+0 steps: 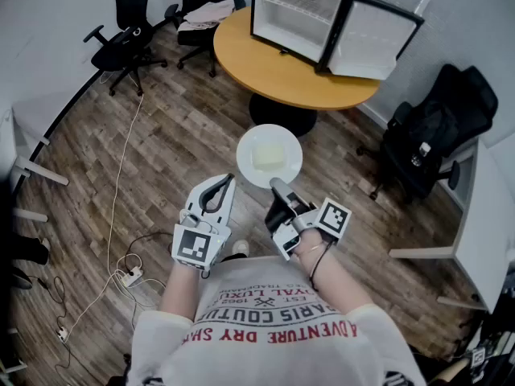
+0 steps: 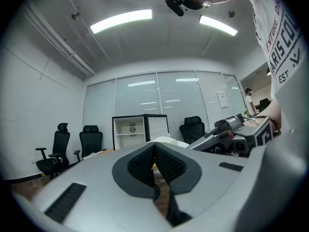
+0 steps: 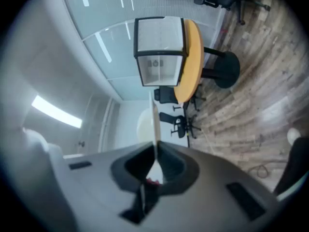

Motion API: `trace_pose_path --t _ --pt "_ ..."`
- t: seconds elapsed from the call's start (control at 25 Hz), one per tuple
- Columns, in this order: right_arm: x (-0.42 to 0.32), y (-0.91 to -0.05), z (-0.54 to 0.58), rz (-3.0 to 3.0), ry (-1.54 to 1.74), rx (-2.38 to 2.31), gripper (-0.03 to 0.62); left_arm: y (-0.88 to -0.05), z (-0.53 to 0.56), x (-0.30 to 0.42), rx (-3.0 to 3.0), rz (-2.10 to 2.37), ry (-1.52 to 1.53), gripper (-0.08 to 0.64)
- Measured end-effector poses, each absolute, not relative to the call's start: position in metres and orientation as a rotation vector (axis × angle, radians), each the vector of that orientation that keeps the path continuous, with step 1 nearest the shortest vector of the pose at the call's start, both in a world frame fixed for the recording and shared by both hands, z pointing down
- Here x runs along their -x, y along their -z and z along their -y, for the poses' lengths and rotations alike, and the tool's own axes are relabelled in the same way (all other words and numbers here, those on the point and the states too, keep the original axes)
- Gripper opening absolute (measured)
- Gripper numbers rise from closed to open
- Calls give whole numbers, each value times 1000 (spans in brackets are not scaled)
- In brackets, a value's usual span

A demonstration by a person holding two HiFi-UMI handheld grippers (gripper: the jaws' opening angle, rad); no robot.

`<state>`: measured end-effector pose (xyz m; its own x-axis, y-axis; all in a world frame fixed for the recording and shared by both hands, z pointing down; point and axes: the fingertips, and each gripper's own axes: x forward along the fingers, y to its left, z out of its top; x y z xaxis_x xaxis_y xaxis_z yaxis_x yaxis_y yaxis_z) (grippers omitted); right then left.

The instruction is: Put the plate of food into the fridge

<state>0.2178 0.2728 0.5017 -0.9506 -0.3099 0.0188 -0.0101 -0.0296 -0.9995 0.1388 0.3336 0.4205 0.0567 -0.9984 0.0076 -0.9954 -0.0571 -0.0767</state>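
Your right gripper (image 1: 278,188) is clamped on the near rim of the white plate (image 1: 248,167). It carries a pale block of food (image 1: 269,155), possibly cake, over the floor (image 1: 177,135) short of the round desk (image 1: 273,75) bearing the open fridge (image 1: 298,10). Your left gripper (image 1: 219,185) is closed, empty.

This is an office: black swivel chairs (image 1: 122,43) stand on a wood floor (image 1: 173,147) near a round worktop (image 1: 265,75) with a small fridge (image 1: 294,10) on it, and the room has glass walls (image 2: 140,98) and long ceiling lights (image 2: 120,21).
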Motion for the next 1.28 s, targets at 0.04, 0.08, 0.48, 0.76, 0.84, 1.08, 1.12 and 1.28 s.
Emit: trace_pose_path --t 0.04,0.08,0.48,0.76,0.84,1.08,1.12,1.28 --pt "-217 -501 -272 -2027 2084 345 40 -420 -333 -138 2247 -2119 87 32" --pt "-217 -501 -272 -2025 2082 347 40 -419 -333 -138 2248 -2118 85 32" --pt "-216 -499 -270 -2036 2063 355 38 -420 -331 -134 2253 -2122 78 32" --pt "-204 -505 -261 -2022 2064 388 38 -429 -322 -120 2276 -2113 72 32" --pt "-195 -508 -255 -2013 2061 399 38 -432 -317 -109 2283 -2110 69 32" --pt "-156 -509 -237 -2009 2066 430 38 -427 -300 -65 2292 -2101 84 32" --pt "-152 -509 -235 -2006 2070 433 38 -427 -299 -60 2295 -2110 78 32" --pt "-131 -512 -229 -2011 2095 421 38 -428 -295 -42 2292 -2139 72 32"
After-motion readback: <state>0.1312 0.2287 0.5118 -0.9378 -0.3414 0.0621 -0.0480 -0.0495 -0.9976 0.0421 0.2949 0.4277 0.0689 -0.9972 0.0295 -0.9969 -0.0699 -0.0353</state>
